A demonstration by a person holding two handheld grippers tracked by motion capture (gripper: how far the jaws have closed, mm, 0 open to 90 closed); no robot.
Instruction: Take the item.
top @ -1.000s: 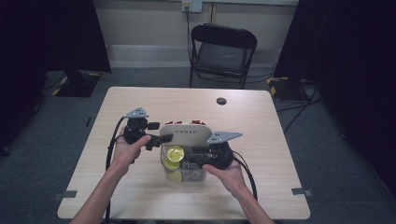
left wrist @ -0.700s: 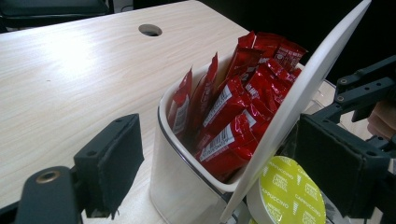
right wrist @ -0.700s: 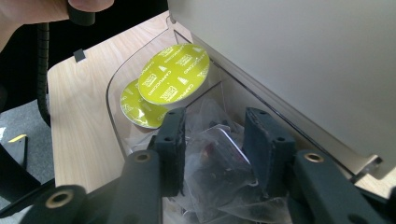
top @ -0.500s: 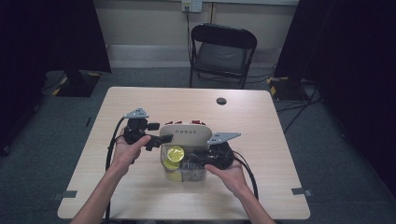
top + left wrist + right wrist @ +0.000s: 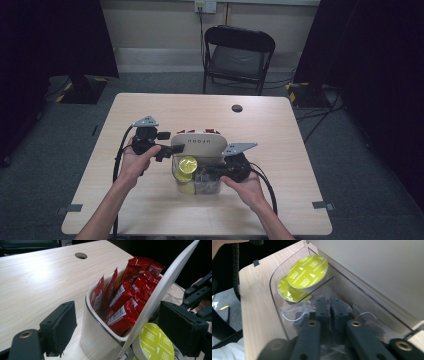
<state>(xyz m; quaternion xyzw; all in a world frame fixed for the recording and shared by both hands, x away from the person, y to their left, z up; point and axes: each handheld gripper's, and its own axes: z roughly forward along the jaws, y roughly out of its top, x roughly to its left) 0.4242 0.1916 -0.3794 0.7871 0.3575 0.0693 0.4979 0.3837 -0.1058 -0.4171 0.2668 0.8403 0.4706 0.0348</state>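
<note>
A white box with a hinged lid [image 5: 202, 142] stands mid-table; the lid [image 5: 162, 287] is tilted up. Its rear compartment holds several red packets [image 5: 127, 295]. The clear front compartment [image 5: 277, 285] holds two yellow capsules [image 5: 308, 272] and clear tea bag sachets [image 5: 297, 315]. My left gripper [image 5: 170, 147] is at the box's left end, open, its jaws wide on either side of the lid's edge and the box's corner [image 5: 122, 327]. My right gripper [image 5: 207, 172] reaches down into the clear compartment, its jaws nearly together among the sachets [image 5: 330, 310], apparently pinching one.
A round cable hole [image 5: 237, 108] lies in the table's far half. A black chair [image 5: 239, 52] stands beyond the far edge. Black cables trail from both grippers toward the near edge. Bare wood lies left, right and behind the box.
</note>
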